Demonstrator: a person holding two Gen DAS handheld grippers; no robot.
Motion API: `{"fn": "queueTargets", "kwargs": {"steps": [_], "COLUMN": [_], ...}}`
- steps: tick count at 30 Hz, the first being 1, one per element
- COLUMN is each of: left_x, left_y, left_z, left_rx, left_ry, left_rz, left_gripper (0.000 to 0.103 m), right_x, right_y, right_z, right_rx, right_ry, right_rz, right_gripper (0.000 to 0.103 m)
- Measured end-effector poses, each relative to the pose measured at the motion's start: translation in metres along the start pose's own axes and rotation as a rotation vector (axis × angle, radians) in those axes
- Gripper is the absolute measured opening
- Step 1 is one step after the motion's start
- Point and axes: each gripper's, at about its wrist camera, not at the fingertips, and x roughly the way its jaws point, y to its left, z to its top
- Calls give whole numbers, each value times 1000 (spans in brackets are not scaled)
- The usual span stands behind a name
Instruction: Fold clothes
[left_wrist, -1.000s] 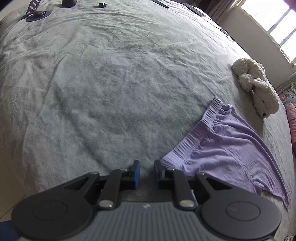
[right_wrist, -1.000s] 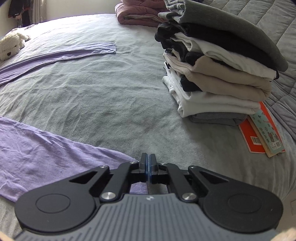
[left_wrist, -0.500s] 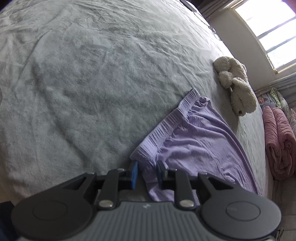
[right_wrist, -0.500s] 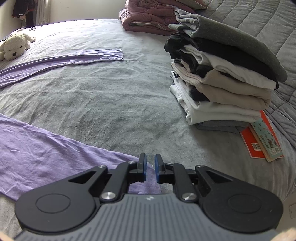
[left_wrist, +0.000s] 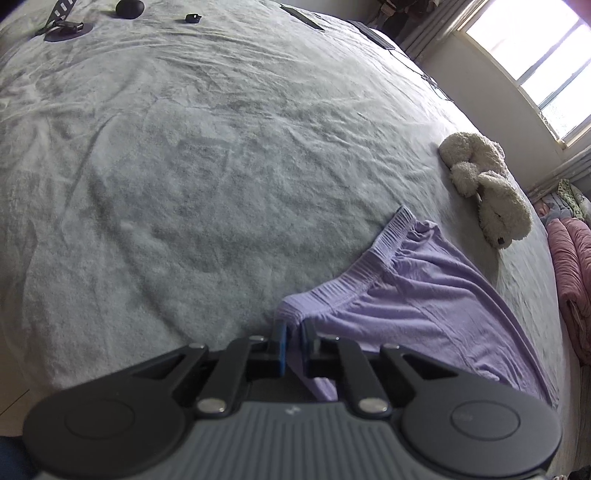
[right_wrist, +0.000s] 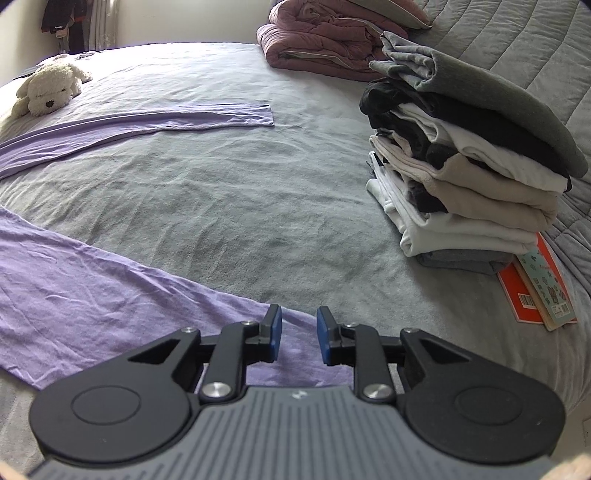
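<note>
Presently: lilac trousers (left_wrist: 424, 295) flat on bed (left_wrist: 184, 184), waistband corner pinched in left tongs (left_wrist: 293, 334) for folding; right tongs (right_wrist: 298, 334) opening, empty, over hem, lower centre.

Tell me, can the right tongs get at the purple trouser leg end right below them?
Probably yes. The right tongs are opening directly above the purple trouser leg, nothing between the pads, and only bare bedspread around.

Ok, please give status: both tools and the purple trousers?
Left tool shut on waistband corner of purple cotton trousers. Right tool opening above trouser leg hem, nothing gripped. Nothing in the way.
</note>
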Motion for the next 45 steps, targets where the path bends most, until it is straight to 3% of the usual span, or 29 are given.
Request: {"fn": "queueTargets", "kwargs": {"steps": [7, 10, 13, 16, 21, 26, 33, 45], "left_x": [0, 12, 15, 14, 11, 4, -4, -1], "left_y": [-7, -11, -12, -4, 26, 43, 45, 9], "left_z": [-3, -8, -10, -5, 12, 17, 19, 17], "left_rx": [63, 85, 93, 35, -177, -295, -322, -271], "left_ry": [-27, 16, 23, 38, 94, 67, 6, 7], "left_rz": [60, 91, 101, 73, -17, -44, -1, -37], "left_gripper": [6, 14, 15, 16, 24, 29, 25, 26], "right_x": [0, 0, 0, -1, -2, -3, -7, -15], "right_y": [0, 2, 3, 4, 1, 1, 8, 44], "right_z": [-1, -1, 0, -1, -1, -1, 0, 14], "right_rx": [1, -5, -7, -4, 4, 4, -11, -60], "right_ry": [-3, -2, -3, -5, -7, -12, -29, -75], "right_rz": [-1, 2, 5, 5, 1, -3, 3, 71], "right_gripper": [25, 25, 25, 29, 29, 30, 35, 37]}}
